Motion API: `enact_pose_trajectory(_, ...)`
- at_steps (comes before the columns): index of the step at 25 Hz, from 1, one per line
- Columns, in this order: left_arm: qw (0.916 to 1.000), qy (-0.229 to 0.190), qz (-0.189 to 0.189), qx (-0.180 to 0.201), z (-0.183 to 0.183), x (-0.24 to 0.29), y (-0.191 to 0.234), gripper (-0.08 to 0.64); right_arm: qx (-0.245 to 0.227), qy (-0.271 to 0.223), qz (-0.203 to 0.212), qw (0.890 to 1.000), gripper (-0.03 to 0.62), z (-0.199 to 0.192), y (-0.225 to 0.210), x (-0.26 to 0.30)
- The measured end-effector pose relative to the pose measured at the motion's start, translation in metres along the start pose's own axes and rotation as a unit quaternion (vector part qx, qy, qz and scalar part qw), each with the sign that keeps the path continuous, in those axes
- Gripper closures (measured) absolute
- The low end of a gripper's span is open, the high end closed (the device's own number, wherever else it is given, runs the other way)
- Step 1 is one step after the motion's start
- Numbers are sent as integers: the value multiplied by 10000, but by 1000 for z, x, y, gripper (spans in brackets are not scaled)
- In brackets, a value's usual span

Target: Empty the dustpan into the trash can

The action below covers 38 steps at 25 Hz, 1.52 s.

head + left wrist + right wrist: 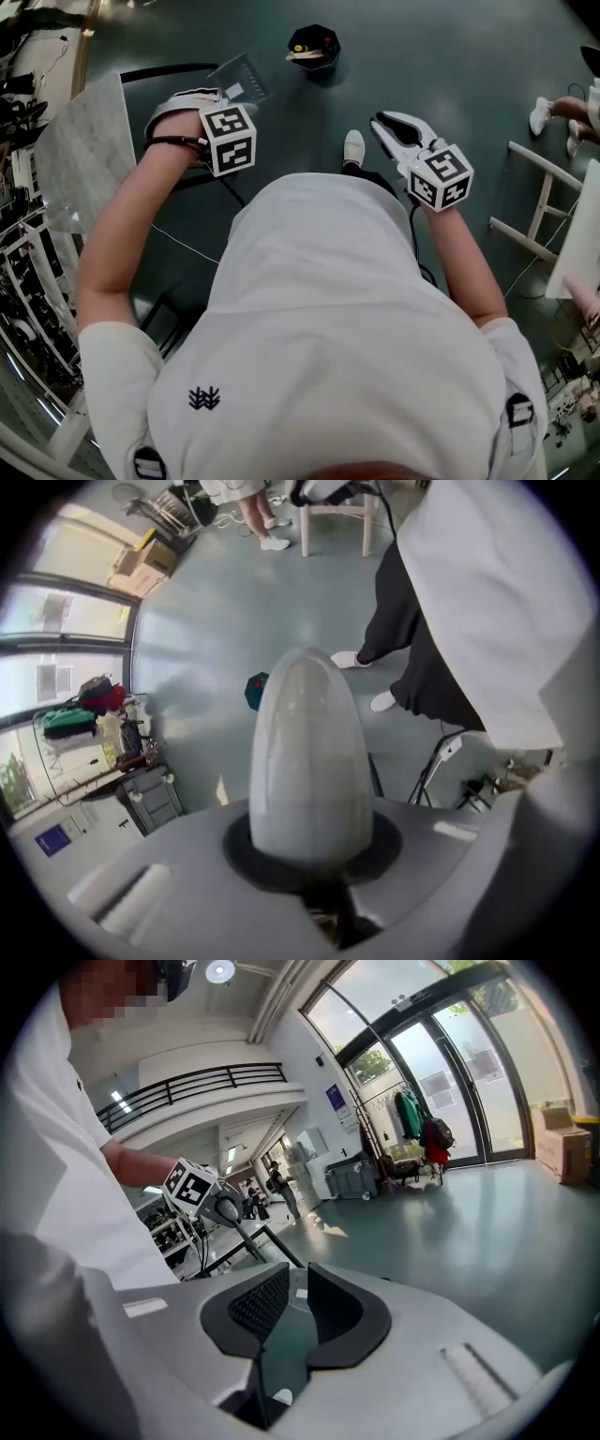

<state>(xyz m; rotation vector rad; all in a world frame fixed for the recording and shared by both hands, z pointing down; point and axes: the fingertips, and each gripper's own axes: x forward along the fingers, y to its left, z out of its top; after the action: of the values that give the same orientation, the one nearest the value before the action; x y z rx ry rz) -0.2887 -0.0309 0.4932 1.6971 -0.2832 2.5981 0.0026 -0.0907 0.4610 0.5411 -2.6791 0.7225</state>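
In the head view a translucent grey dustpan (pixel 241 79) hangs over the dark floor. My left gripper (pixel 217 94) is shut on its handle, which fills the left gripper view as a pale rounded handle (pixel 309 752) rising between the jaws. The black trash can (pixel 314 46) stands on the floor just ahead and to the right of the dustpan, with scraps inside; its edge (pixel 255 690) peeks out behind the handle. My right gripper (pixel 383 122) is held out at the right, shut, with nothing between its black pads (pixel 258 1302).
A pale marbled tabletop (pixel 80 150) lies at the left beside cluttered shelves (pixel 23 272). A white chair (pixel 536 202) and another person's feet (pixel 553 112) are at the right. My own shoe (pixel 353 147) is between the grippers.
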Motion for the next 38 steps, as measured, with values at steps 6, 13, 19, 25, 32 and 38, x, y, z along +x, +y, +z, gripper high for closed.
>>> enact_pose_trajectory(6, 9887, -747, -237, -1281, -52, 13, -49, 476, -369, 137, 39, 9992, 569, 11, 55, 26)
enact_pose_trajectory(13, 9361, -1680, -702, -3009, -106, 33, -122, 477, -391, 312, 168, 9986, 589, 2, 128, 48)
enact_pose_trajectory(19, 8913, -2194, -988, -3844, -129, 38, -188, 479, -560, 639, 132, 9963, 592, -24, 177, 54)
enact_pose_trajectory(25, 8758, -2420, -976, -4059, -140, 43, -237, 479, -684, 812, 30, 9943, 592, -48, 213, 61)
enact_pose_trajectory(32, 8676, -2608, -921, -4133, -150, 40, -271, 479, -854, 855, 92, 9926, 592, -62, 254, 71)
enact_pose_trajectory(38, 8681, -2684, -838, -4091, -150, 40, -283, 480, -912, 846, 69, 9922, 592, -62, 266, 74)
